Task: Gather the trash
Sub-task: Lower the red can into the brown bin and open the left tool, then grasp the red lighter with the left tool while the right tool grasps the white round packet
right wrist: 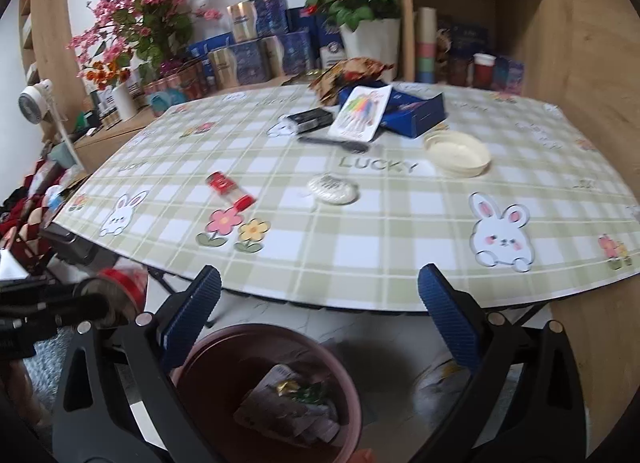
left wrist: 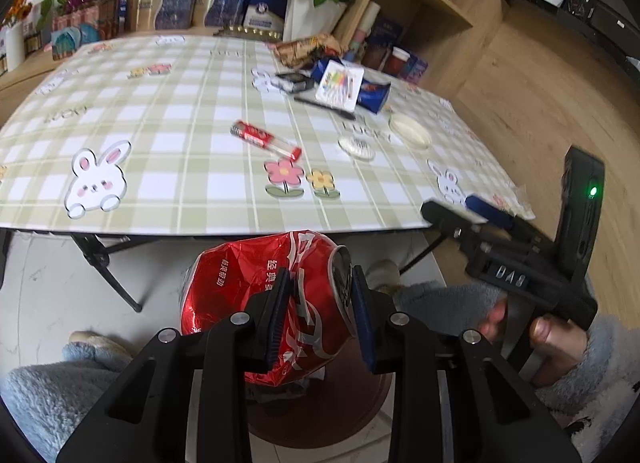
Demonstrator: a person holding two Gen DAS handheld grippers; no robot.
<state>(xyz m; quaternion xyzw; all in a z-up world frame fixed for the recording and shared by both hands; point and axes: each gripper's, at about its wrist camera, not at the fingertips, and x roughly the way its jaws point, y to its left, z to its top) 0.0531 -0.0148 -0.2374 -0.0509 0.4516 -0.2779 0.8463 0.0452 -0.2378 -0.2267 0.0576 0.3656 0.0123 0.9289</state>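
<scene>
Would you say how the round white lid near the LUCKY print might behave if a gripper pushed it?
The white lid looks thin and hollow, so probably light. It lies flat, rim up, on the smooth tablecloth, so it would likely slide rather than roll. Its thin rim may flex under a pinch.

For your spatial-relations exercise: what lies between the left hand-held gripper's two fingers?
A crushed red can, pinched between the left hand-held gripper, above the brown bin; the left wrist view shows it.
</scene>
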